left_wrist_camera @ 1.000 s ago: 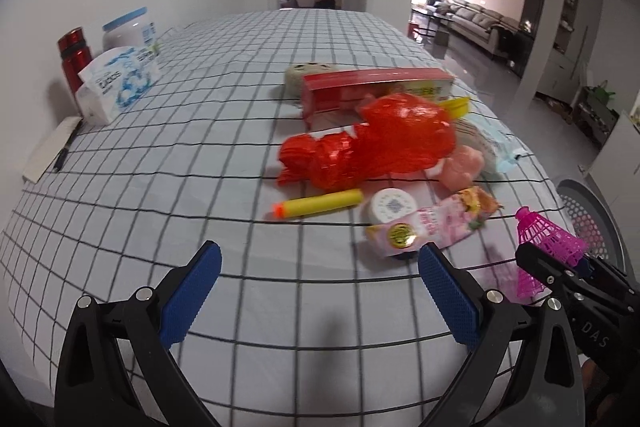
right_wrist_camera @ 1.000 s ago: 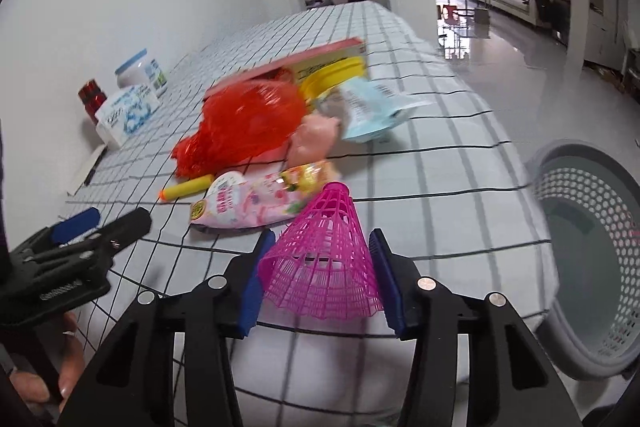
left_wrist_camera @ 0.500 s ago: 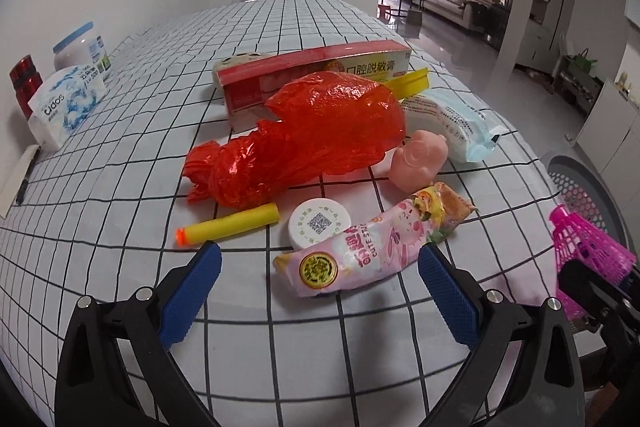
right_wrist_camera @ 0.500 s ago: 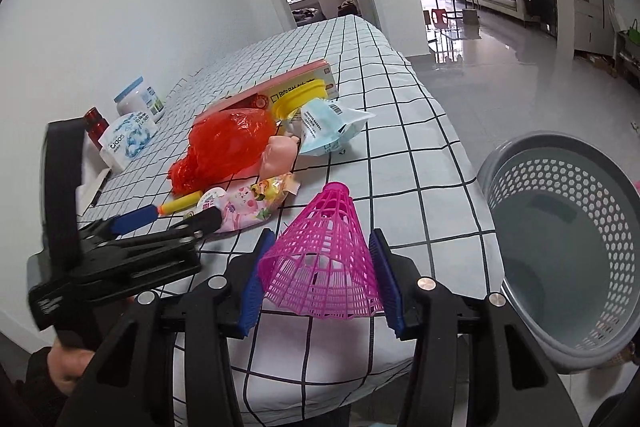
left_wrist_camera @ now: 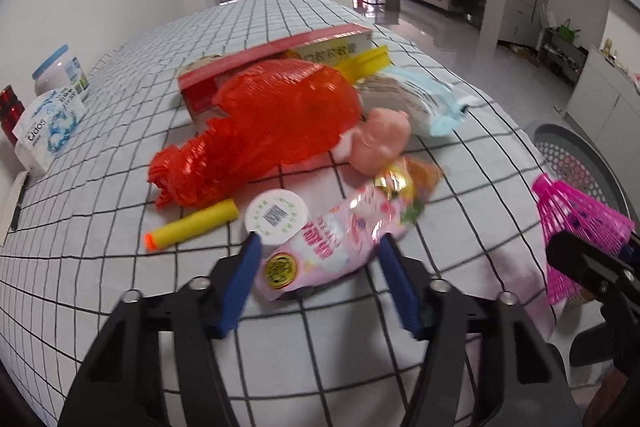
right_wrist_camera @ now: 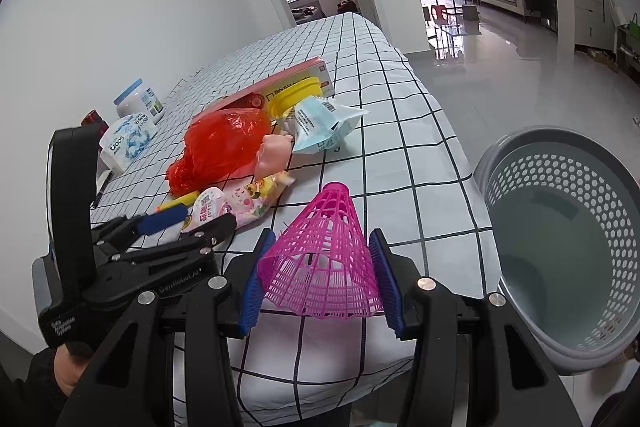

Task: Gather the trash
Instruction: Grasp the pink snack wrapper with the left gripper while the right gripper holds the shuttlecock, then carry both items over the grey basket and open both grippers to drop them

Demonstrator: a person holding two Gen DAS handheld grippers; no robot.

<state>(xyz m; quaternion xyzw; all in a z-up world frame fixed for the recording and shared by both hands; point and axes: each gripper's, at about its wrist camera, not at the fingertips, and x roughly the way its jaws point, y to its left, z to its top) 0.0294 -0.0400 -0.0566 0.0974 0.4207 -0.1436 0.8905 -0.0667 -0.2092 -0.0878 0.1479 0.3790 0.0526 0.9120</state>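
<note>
A pink snack packet [left_wrist_camera: 320,251] lies at the near end of the trash pile on the checked table [left_wrist_camera: 120,187]. My left gripper [left_wrist_camera: 320,245] is closing its jaws on it; the blue pads [left_wrist_camera: 244,279] touch both of its sides and its near end looks slightly raised. My right gripper [right_wrist_camera: 320,235] is shut on a pink plastic shuttlecock [right_wrist_camera: 320,267], held just over the table's right edge, beside the grey perforated basket [right_wrist_camera: 560,163]. The shuttlecock [left_wrist_camera: 576,223] also shows at the right of the left wrist view.
Behind the packet lie a white round lid [left_wrist_camera: 276,215], a yellow foam dart [left_wrist_camera: 192,227], a red plastic bag [left_wrist_camera: 272,131], a pink pig toy [left_wrist_camera: 380,143], a light blue packet [left_wrist_camera: 420,99] and a red box [left_wrist_camera: 280,55]. A tissue pack [left_wrist_camera: 48,123] and jar [left_wrist_camera: 60,71] stand far left.
My left gripper moved forward to the pile and its jaws came in around the pink snack packet, which has turned a little. The right gripper still holds the shuttlecock by the basket.
</note>
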